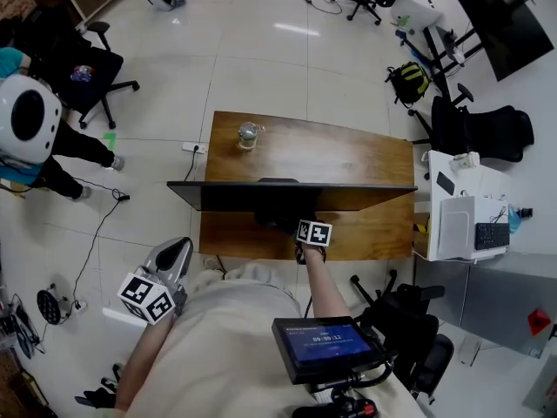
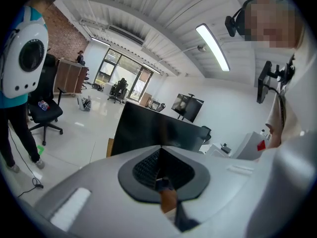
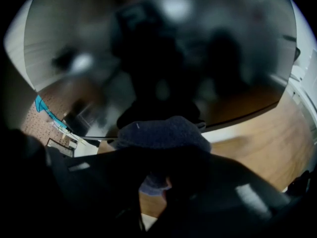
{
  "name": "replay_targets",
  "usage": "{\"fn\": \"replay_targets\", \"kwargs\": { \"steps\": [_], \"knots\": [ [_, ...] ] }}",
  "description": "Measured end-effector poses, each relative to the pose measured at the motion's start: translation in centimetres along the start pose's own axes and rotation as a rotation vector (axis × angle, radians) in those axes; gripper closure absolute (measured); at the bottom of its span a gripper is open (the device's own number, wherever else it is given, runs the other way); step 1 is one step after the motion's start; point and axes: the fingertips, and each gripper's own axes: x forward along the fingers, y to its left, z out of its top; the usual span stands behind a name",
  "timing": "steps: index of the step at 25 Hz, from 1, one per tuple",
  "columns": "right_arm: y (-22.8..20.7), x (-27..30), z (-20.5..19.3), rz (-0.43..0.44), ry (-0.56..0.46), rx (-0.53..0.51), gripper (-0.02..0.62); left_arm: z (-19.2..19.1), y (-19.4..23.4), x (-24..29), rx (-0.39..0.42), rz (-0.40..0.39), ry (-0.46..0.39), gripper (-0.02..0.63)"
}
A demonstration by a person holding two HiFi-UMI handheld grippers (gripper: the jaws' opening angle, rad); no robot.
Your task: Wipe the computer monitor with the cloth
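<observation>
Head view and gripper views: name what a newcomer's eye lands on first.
The black monitor stands across the middle of the wooden desk, seen from above. The right gripper grips a dark blue cloth close to the glossy screen. The left gripper hangs shut and empty, off the desk's near left corner.
</observation>
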Motion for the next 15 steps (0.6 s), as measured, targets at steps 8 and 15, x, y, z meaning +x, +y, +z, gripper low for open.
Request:
{"fn": "replay_targets", "kwargs": {
  "steps": [8, 15],
  "knots": [
    [2.1, 0.5, -0.2, 0.023, 0.020, -0.065, 0.512, -0.3, 0.3, -1.2, -0.015, 0.016, -0.022, 0.623],
    [3.8, 1.0, -0.4, 0.034, 0.037, -0.099, 0.512, -0.7, 0.9, -2.3, -0.029, 0.034, -0.036, 0.623]
  ]
}}
